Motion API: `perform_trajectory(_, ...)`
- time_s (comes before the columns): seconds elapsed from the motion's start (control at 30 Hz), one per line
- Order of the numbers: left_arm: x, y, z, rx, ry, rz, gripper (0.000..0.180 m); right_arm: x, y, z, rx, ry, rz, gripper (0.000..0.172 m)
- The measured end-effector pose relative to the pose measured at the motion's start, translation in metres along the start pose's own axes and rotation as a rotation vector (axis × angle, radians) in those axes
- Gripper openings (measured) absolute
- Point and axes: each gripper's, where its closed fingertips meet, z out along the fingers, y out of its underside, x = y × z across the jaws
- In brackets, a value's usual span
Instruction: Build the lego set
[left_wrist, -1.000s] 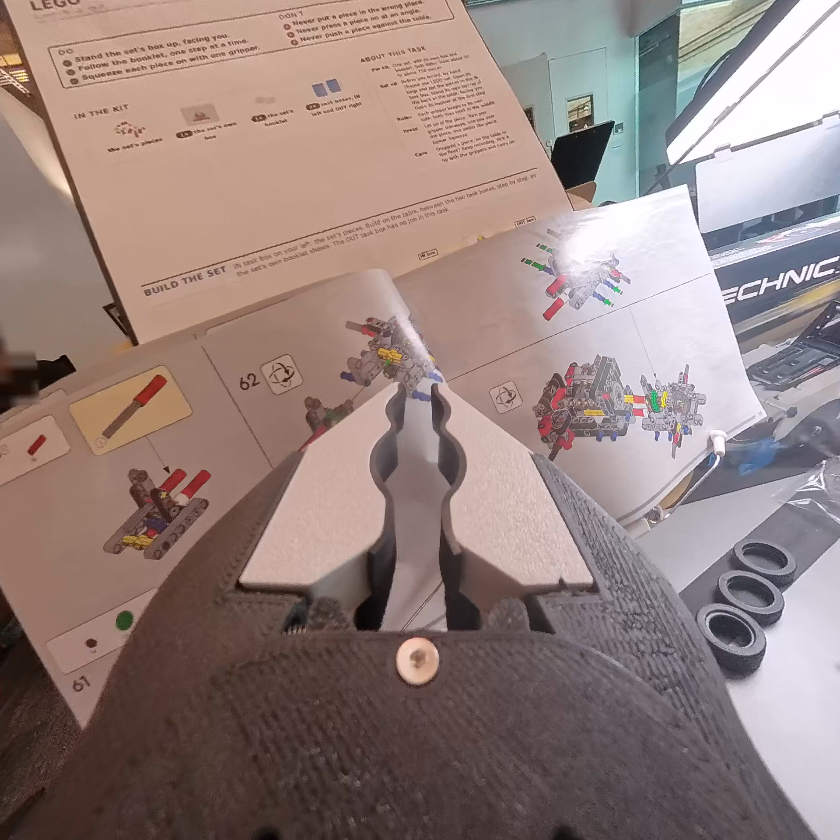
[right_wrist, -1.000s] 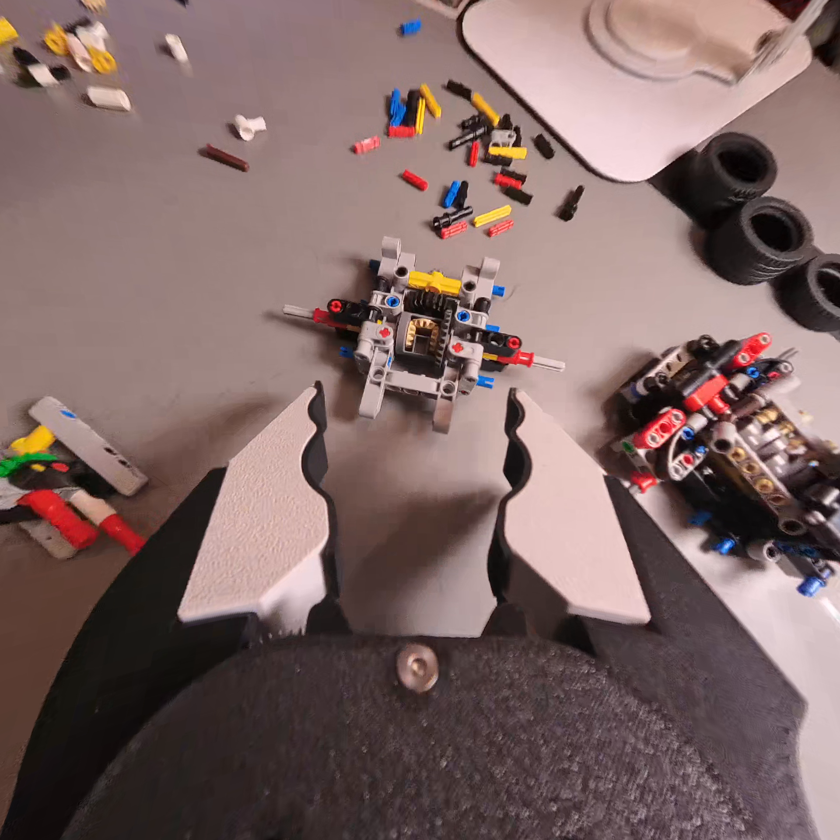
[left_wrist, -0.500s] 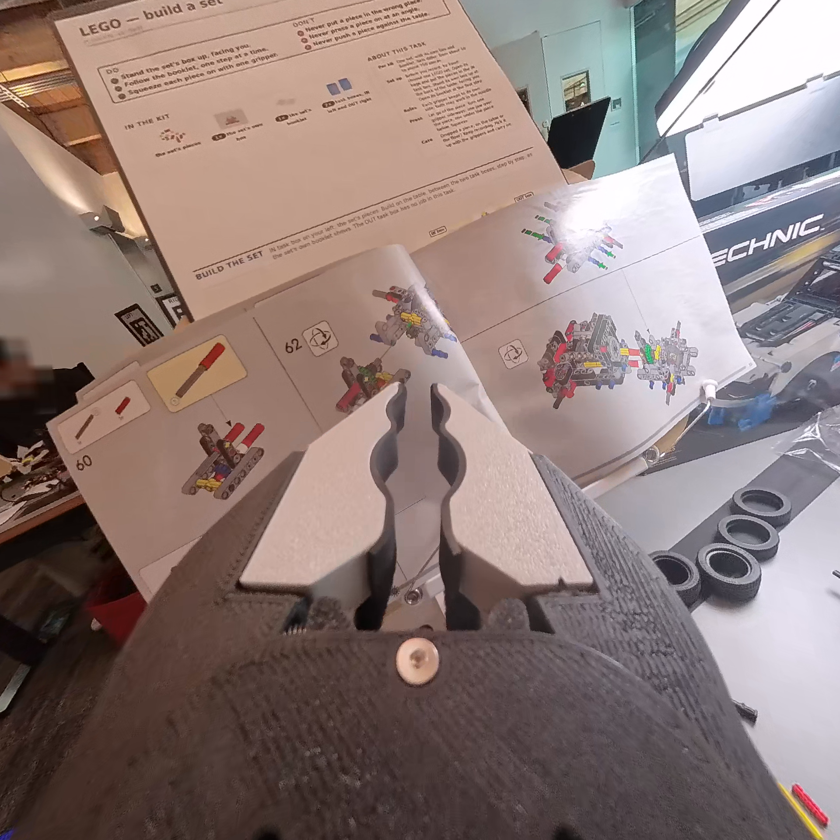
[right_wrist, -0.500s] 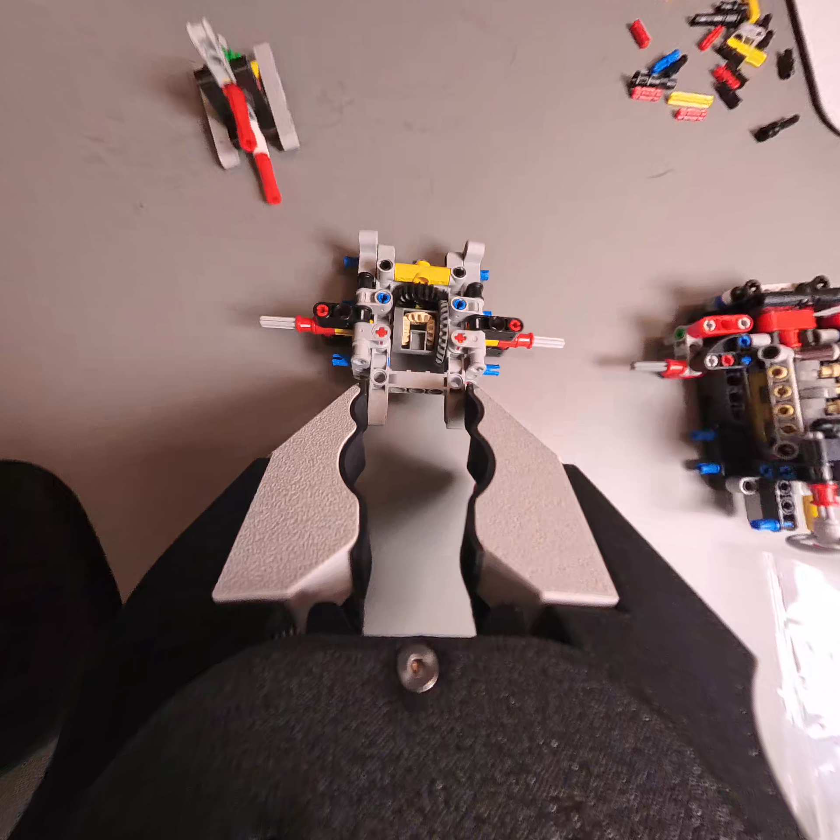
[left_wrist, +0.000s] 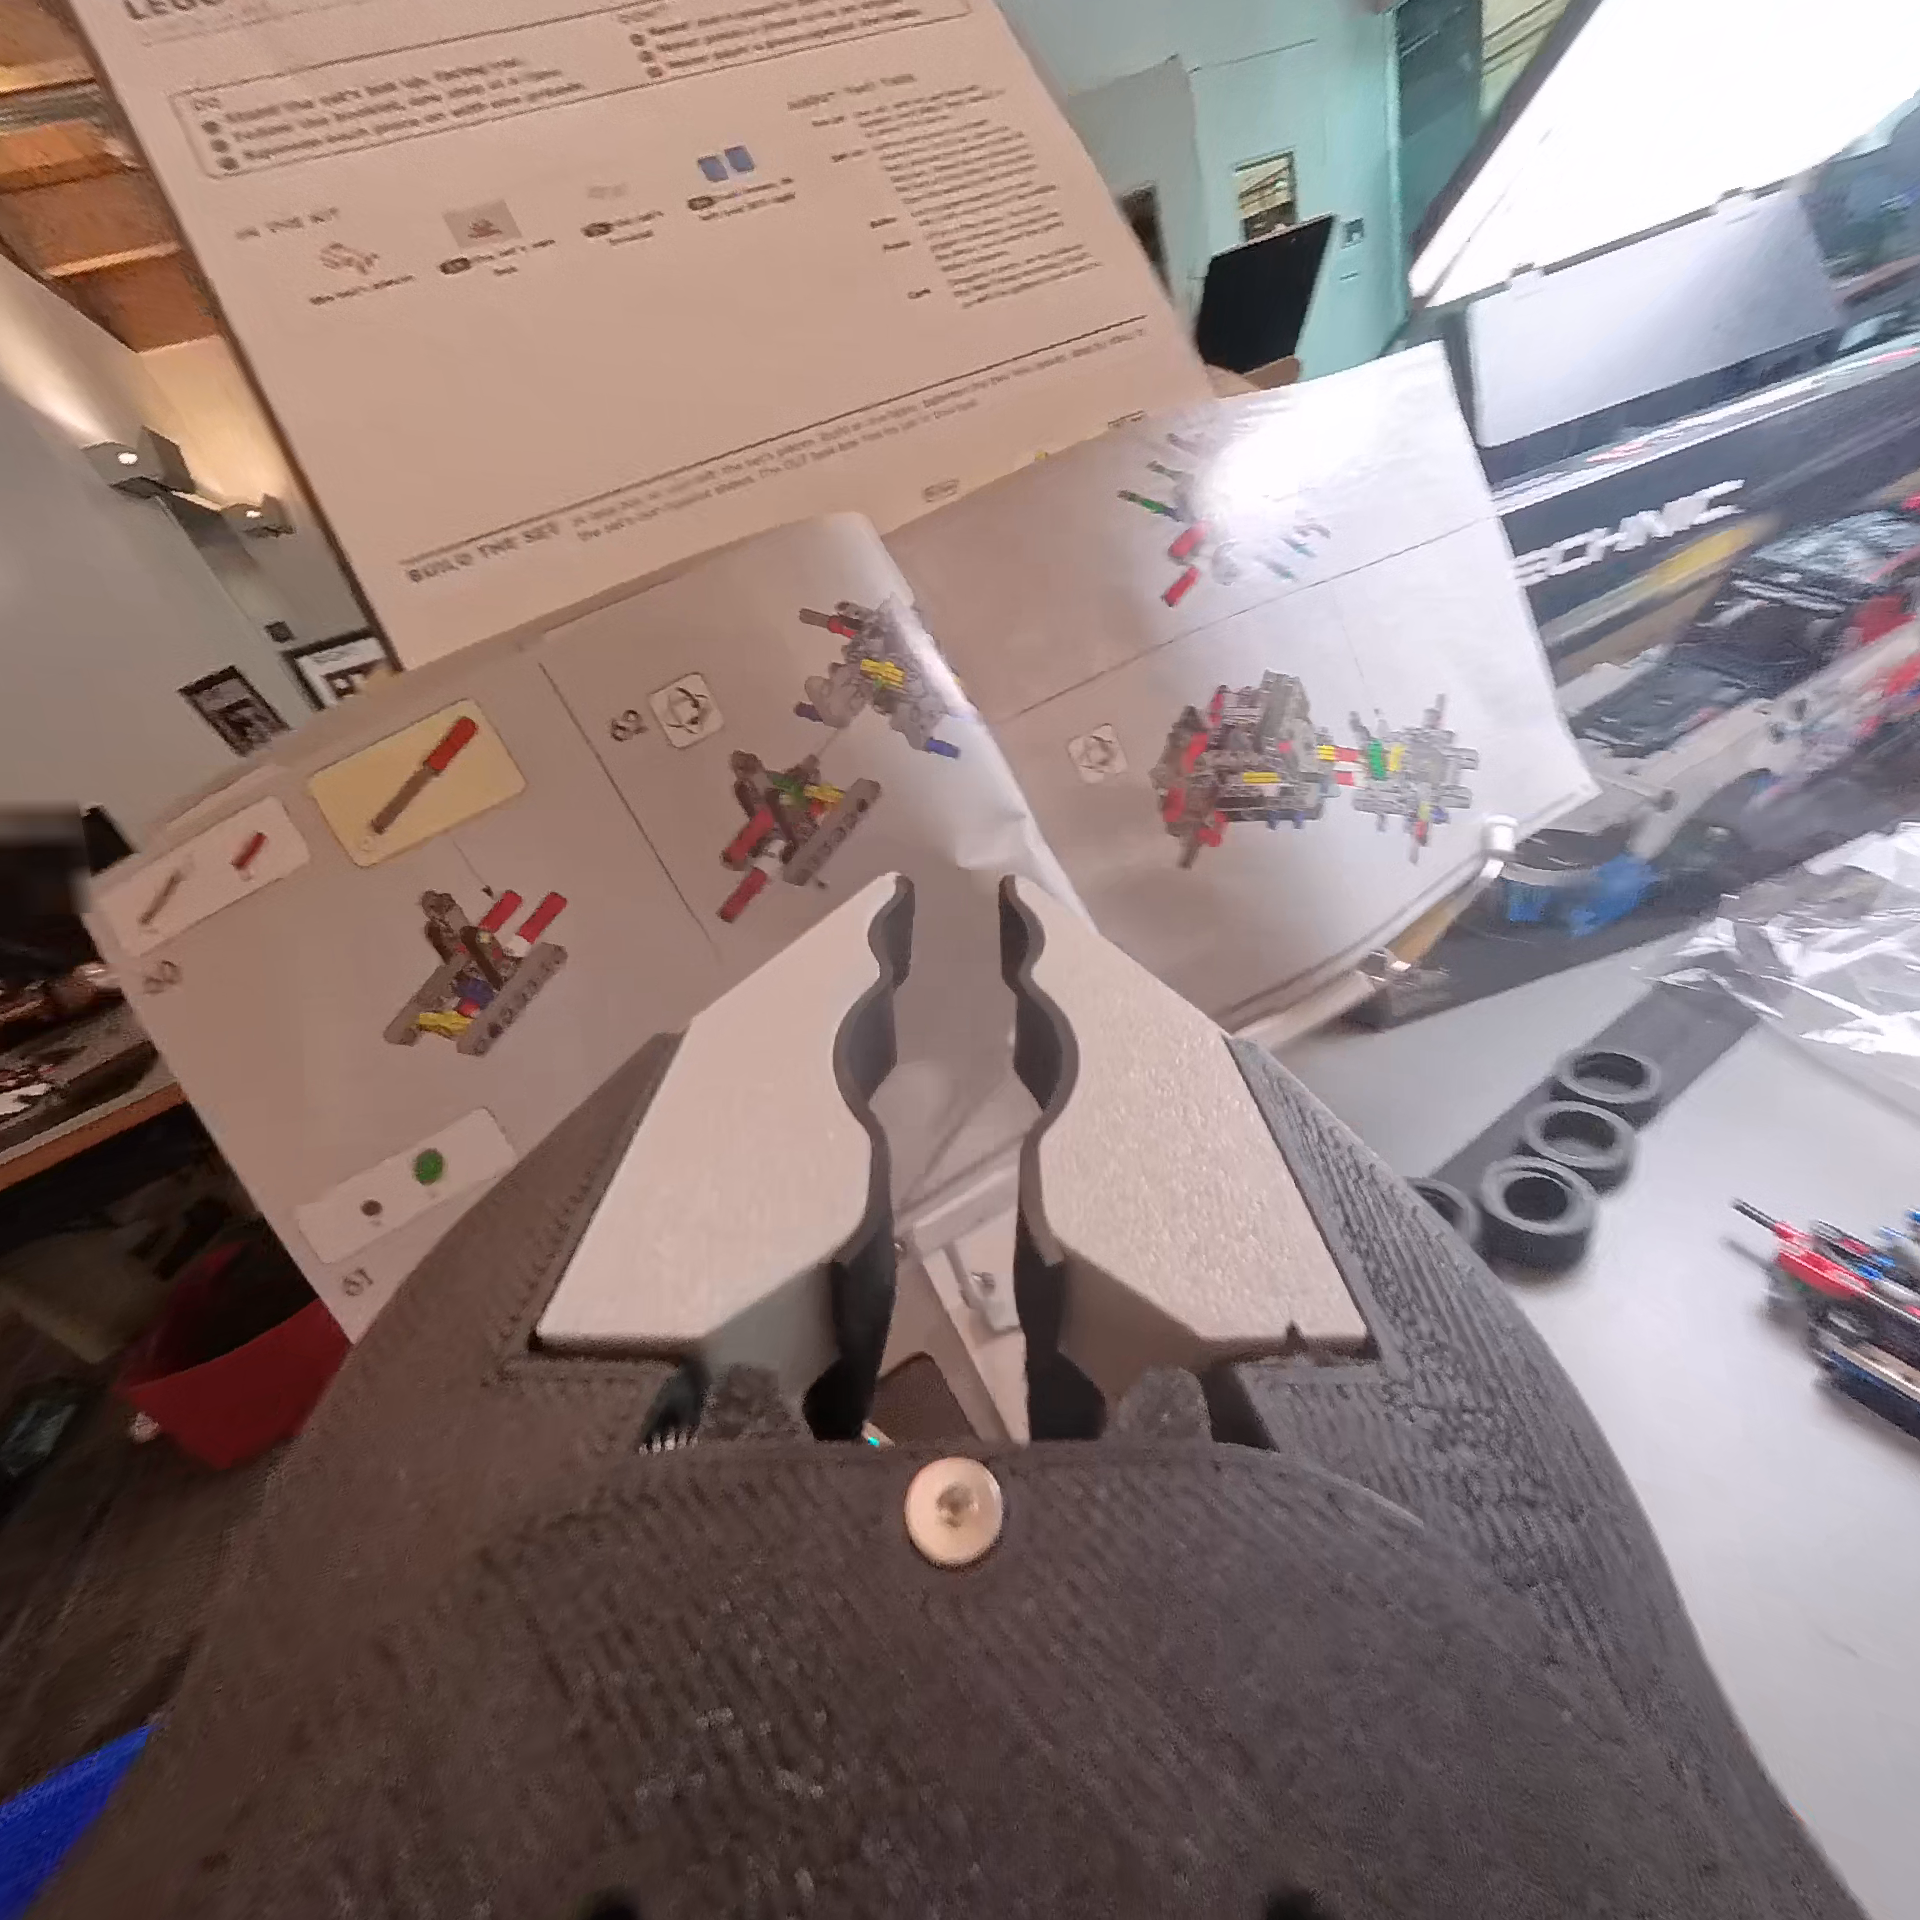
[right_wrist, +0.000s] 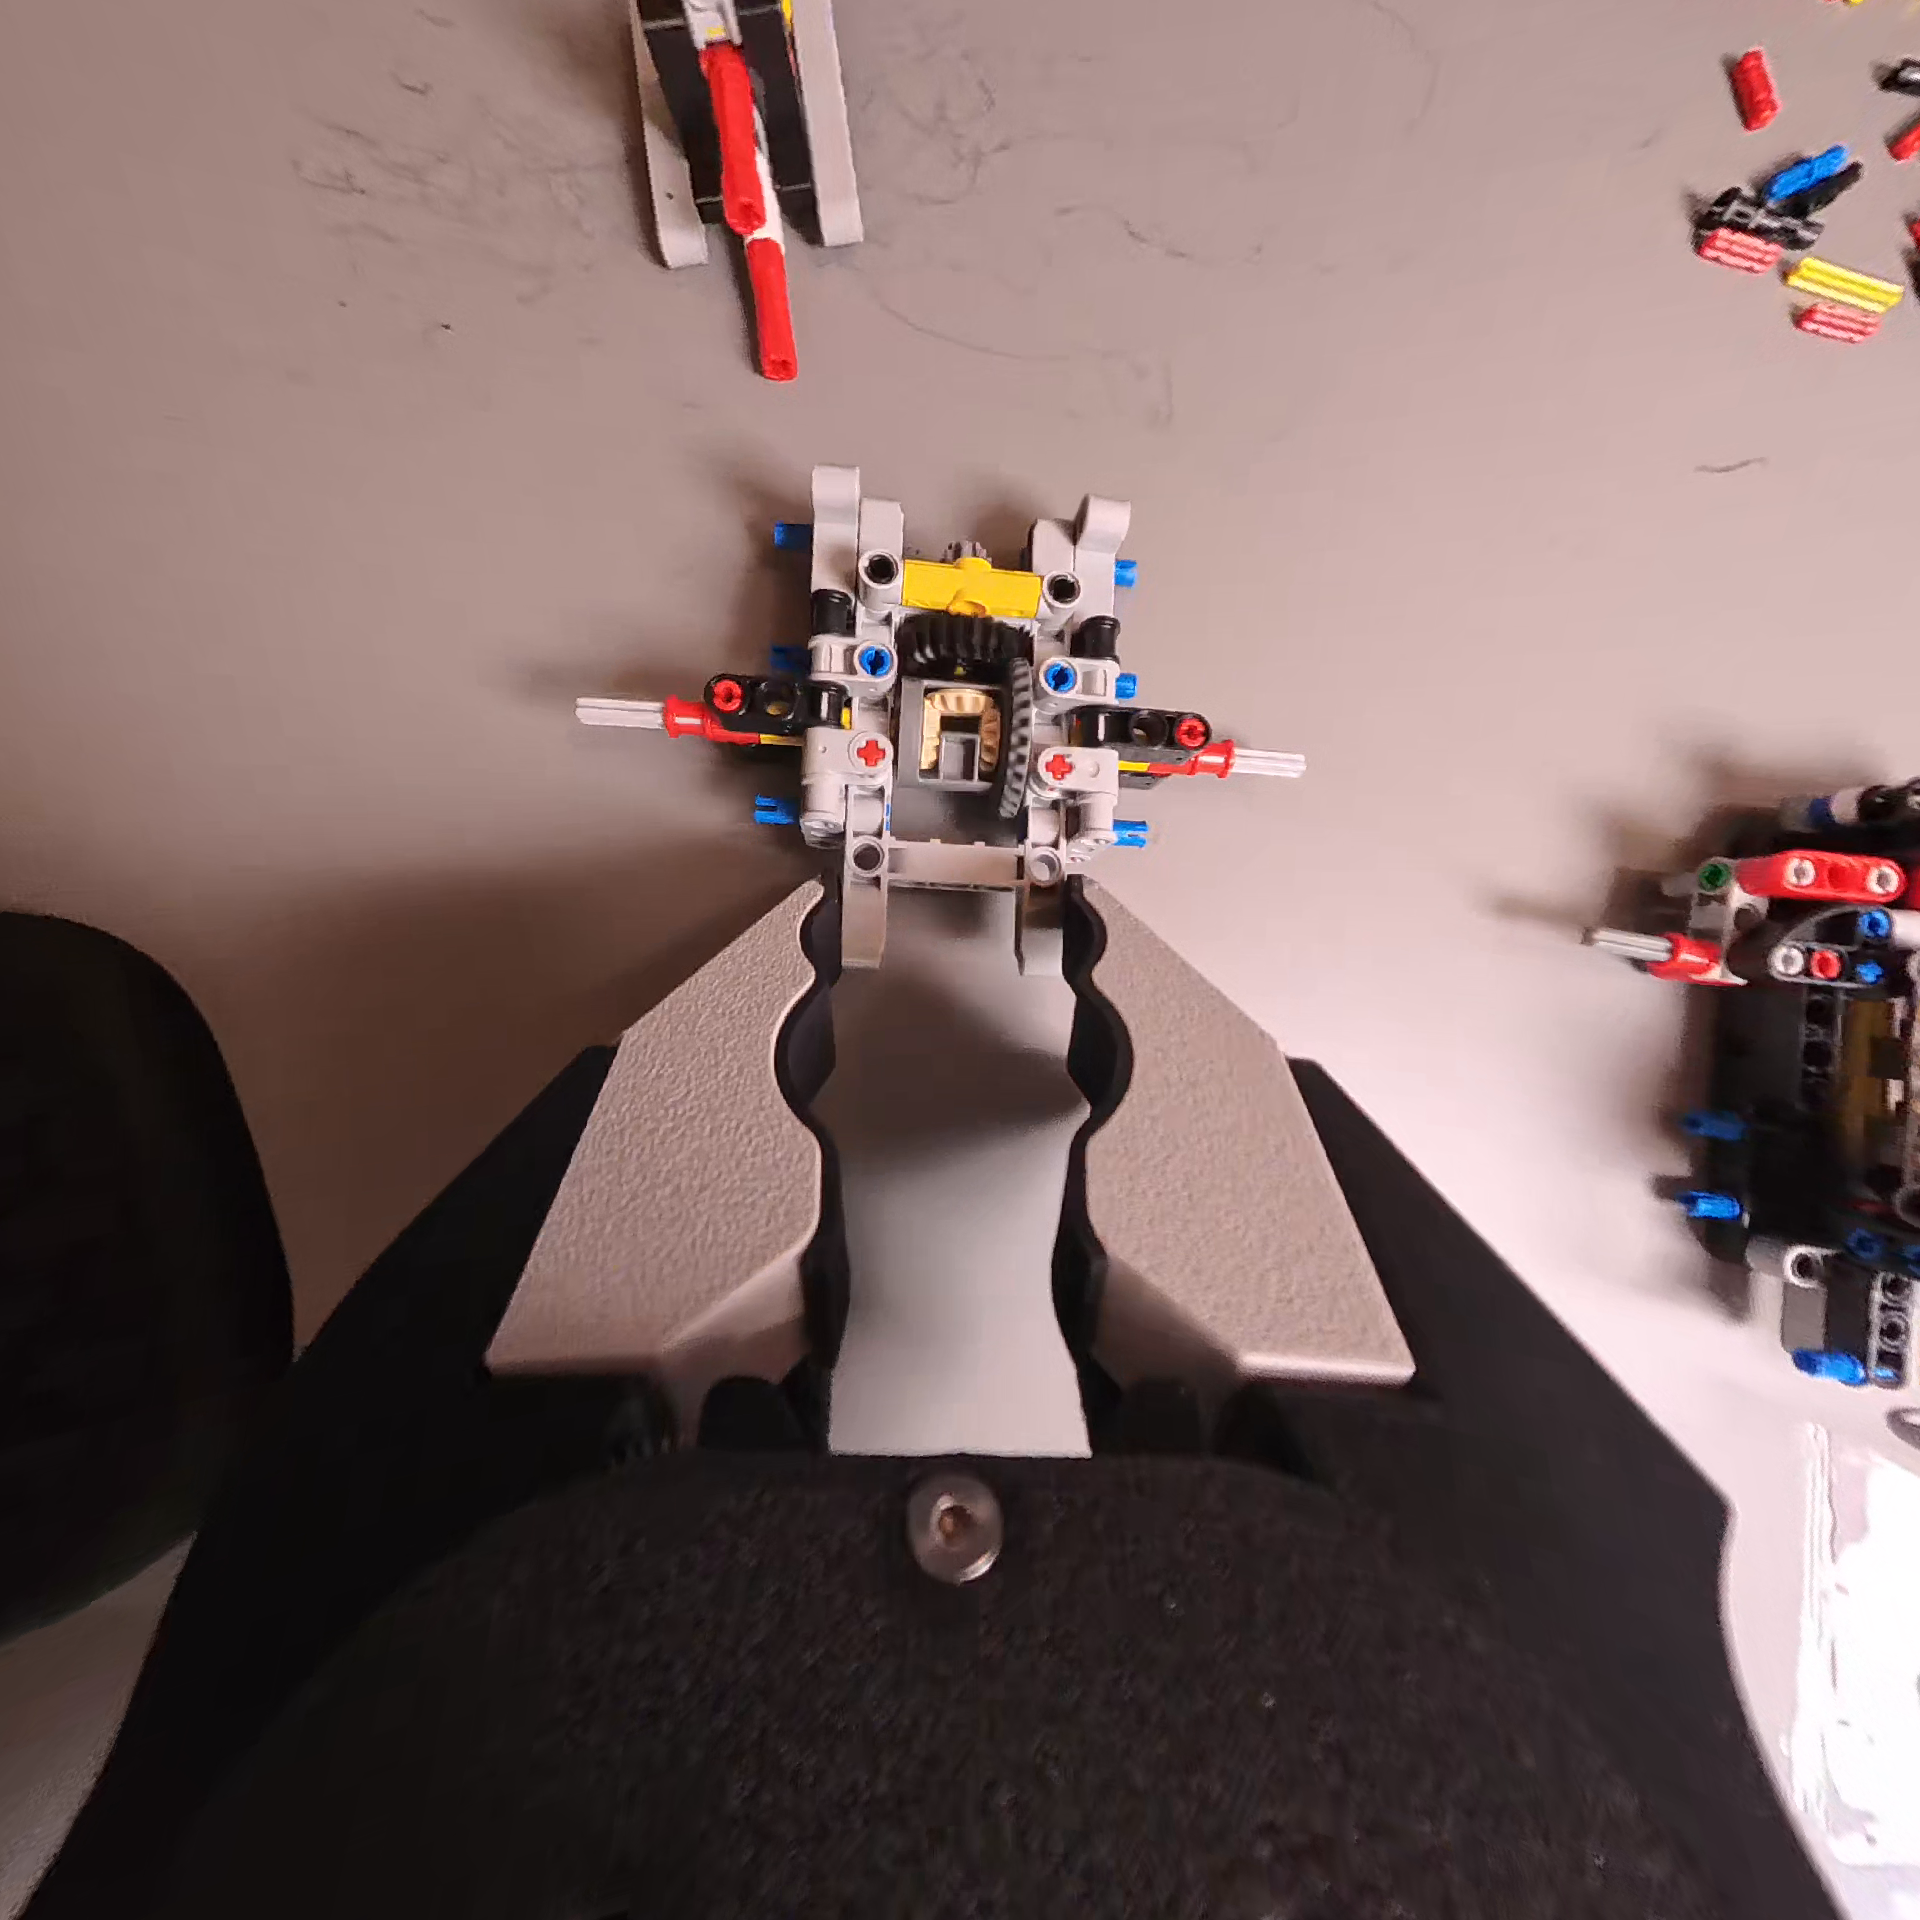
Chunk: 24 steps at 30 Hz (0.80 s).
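Note:
My right gripper (right_wrist: 951, 914) is shut on the near end of a grey gear assembly (right_wrist: 951, 707). Its pads press from outside on the assembly's two grey legs. The assembly has a yellow piece, black gears and red-tipped axles sticking out on both sides. It sits over the grey table (right_wrist: 312, 520). My left gripper (left_wrist: 954, 894) is in the air in front of an open instruction booklet (left_wrist: 623, 831). Its jaws stand a little apart with nothing between them.
A white printed sheet (left_wrist: 623, 312) stands behind the booklet, with a dark set box (left_wrist: 1714, 582) to its right. Black tyres (left_wrist: 1558, 1143) lie in a row. A small assembly with a red axle (right_wrist: 748, 156), a larger assembly (right_wrist: 1818, 1039) and loose pieces (right_wrist: 1797, 239) lie on the table. Across from one pair of fingers to the other is roughly 45 cm.
My right gripper came down over the gear assembly and its wide-open jaws shut on the two grey legs, then stayed there. My left jaws opened slightly in front of the booklet.

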Motion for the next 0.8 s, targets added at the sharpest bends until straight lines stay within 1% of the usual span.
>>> perform_trajectory(0.13,0.055,0.015,-0.053,-0.010,0.178,-0.043,0.018,-0.006,-0.006,0.002,0.021,-0.002,-0.030,0.041)
perform_trajectory(0.2,0.085,0.030,-0.086,-0.035,0.279,-0.058,0.021,-0.008,-0.007,0.003,0.020,0.001,-0.040,0.041)
perform_trajectory(0.27,0.120,0.049,-0.123,-0.078,0.424,-0.077,0.027,-0.009,-0.008,0.004,0.018,0.010,-0.039,0.042)
perform_trajectory(0.33,0.161,0.070,-0.165,-0.138,0.607,-0.105,0.033,-0.011,-0.008,0.004,0.011,0.011,-0.015,0.053)
perform_trajectory(0.4,0.202,0.092,-0.205,-0.222,0.777,-0.146,0.041,-0.013,-0.008,0.004,0.012,0.020,-0.003,0.060)
perform_trajectory(0.47,0.234,0.117,-0.237,-0.325,0.889,-0.143,0.051,-0.014,-0.009,0.003,0.015,0.032,0.013,0.065)
perform_trajectory(0.5,0.247,0.130,-0.249,-0.370,0.921,-0.123,0.055,-0.014,-0.009,0.002,0.011,0.048,0.015,0.064)
perform_trajectory(0.57,0.266,0.153,-0.263,-0.437,0.950,-0.064,0.057,-0.012,-0.006,0.004,-0.012,0.075,0.017,0.063)
perform_trajectory(0.63,0.278,0.172,-0.269,-0.505,0.968,-0.016,0.058,-0.014,-0.006,0.006,-0.022,0.070,0.021,0.060)
perform_trajectory(0.8,0.289,0.192,-0.265,-0.566,0.964,0.080,0.057,-0.016,-0.011,0.011,-0.026,0.068,0.012,0.053)
